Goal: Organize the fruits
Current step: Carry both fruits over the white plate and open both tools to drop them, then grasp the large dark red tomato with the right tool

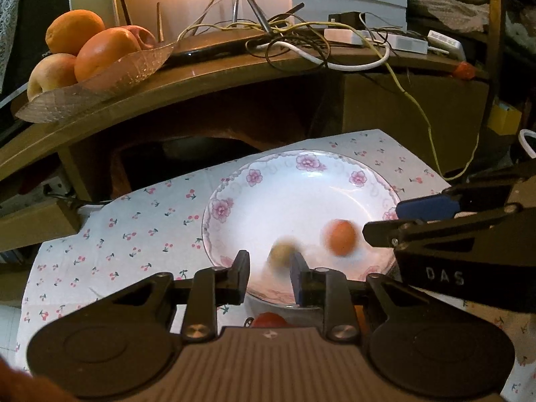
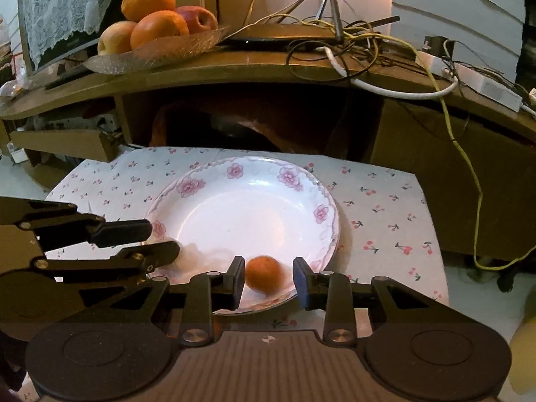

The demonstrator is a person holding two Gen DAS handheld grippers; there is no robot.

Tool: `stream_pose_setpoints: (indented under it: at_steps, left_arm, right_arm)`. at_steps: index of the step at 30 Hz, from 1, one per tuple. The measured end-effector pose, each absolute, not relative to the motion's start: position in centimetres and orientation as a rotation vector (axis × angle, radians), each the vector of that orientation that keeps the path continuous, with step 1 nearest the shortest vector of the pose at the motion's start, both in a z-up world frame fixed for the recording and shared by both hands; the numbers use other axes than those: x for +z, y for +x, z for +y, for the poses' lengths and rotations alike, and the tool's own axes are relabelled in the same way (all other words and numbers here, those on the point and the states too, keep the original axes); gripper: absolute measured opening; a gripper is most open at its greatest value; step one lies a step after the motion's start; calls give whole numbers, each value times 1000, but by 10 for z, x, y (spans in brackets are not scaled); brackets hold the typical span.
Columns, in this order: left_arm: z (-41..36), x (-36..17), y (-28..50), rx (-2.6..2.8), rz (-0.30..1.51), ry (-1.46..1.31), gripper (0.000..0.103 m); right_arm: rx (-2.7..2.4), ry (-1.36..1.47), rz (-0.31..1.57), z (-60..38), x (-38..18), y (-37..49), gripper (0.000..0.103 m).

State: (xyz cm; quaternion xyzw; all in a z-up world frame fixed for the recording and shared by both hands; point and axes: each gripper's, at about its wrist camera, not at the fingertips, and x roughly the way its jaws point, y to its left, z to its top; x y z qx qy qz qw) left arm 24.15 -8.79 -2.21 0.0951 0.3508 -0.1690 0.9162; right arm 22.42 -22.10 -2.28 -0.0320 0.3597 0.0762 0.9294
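Note:
A white plate with pink flowers (image 1: 254,181) (image 2: 207,187) lies on a cherry-print cloth. A small orange fruit (image 1: 341,236) (image 2: 264,273), blurred, is in the plate near its front rim. A second small yellowish fruit (image 1: 283,253), also blurred, is in the plate just past my left fingertips. My left gripper (image 1: 269,276) is open over the plate's near rim; it also shows in the right wrist view (image 2: 157,243). My right gripper (image 2: 268,281) is open with the orange fruit between its fingers, not touching; it also shows in the left wrist view (image 1: 392,221).
A glass dish (image 1: 110,77) (image 2: 160,53) with oranges and apples sits on a wooden shelf behind, beside tangled cables (image 1: 301,37). A red fruit (image 1: 268,320) lies on the cloth (image 1: 127,221) below my left gripper. A yellow cable (image 2: 469,167) hangs at right.

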Motion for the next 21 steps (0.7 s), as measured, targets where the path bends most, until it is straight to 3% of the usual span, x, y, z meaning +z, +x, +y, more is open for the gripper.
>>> stream_pose_setpoints:
  at_steps: [15, 21]
  left_arm:
    - [-60, -4, 226, -333, 721, 162, 37]
    - [-51, -5, 212, -364, 769, 128, 37]
  right_arm:
    - [175, -29, 739, -231, -16, 204, 41]
    - [201, -40, 762, -230, -18, 186, 48]
